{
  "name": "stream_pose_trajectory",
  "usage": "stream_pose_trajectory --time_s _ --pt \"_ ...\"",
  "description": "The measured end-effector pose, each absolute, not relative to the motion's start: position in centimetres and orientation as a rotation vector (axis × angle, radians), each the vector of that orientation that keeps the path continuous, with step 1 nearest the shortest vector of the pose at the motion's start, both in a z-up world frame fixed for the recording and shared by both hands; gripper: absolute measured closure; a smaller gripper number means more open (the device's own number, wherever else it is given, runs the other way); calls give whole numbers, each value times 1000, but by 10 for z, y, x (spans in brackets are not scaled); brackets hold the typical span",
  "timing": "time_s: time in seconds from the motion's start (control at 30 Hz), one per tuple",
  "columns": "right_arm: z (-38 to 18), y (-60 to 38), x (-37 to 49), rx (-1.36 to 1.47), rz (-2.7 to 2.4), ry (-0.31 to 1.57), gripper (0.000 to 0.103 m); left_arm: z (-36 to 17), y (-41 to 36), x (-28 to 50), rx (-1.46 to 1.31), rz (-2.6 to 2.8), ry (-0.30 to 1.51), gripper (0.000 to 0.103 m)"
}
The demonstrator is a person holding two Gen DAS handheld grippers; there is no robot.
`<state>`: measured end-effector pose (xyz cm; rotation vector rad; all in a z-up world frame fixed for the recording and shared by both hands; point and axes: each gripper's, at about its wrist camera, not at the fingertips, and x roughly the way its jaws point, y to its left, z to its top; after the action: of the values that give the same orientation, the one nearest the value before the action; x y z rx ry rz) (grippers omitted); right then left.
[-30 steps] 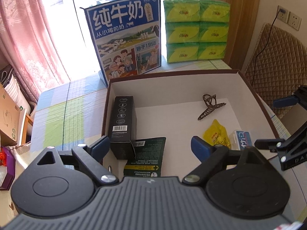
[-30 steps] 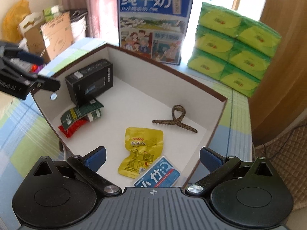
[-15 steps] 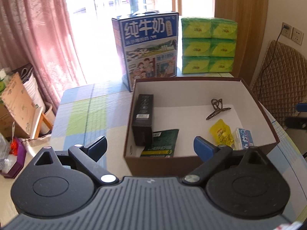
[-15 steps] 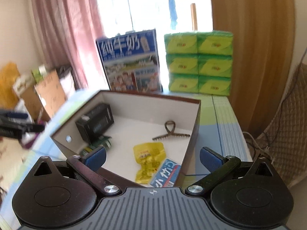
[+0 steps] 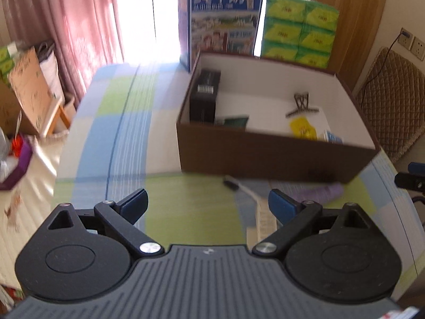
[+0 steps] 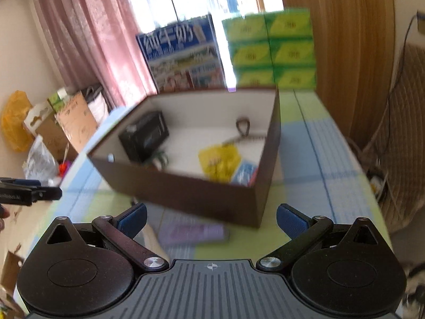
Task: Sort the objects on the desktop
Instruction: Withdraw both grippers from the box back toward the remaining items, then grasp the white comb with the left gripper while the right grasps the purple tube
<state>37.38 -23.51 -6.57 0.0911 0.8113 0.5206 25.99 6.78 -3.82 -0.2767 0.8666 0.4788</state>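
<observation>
Both tools spread wide and empty above the checked desk (image 5: 127, 122): left tool (image 5: 208, 203), right tool (image 6: 211, 218). In the brown box (image 5: 265, 156): black carton (image 5: 203, 98), hair claw (image 5: 301, 105), yellow packet (image 5: 302, 127). Outside, just before its front wall: purple item (image 6: 194, 232), white strip (image 5: 263, 212).

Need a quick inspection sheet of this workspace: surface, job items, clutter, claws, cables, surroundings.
Surface: checked tablecloth, blue and green.
Job's things: brown box holds black carton, hair clip, yellow sachet; purple item and white strip lie outside, in front of it.
Clutter: milk carton and green tissue packs behind the box.
Claws: left claw open, empty; right claw open, empty.
Cables: black cord to wall socket.
Surroundings: pink curtain, quilted chair.
</observation>
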Motion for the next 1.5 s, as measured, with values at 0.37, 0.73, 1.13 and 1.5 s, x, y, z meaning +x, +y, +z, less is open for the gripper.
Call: stream_pose_trajectory --time_s 0.37,0.73,1.13,1.5 --pt "-106 -237 349 55 520 979 2 -82 45 240 -330 464 1028 8" --pt "-133 -222 334 -74 504 1035 2 -97 34 243 -336 426 1065 9" --pt "-130 -218 340 -120 455 940 33 -102 31 261 -329 381 1054 21" --pt "-130 -226 349 -81 481 923 65 -109 31 293 -322 327 1043 36"
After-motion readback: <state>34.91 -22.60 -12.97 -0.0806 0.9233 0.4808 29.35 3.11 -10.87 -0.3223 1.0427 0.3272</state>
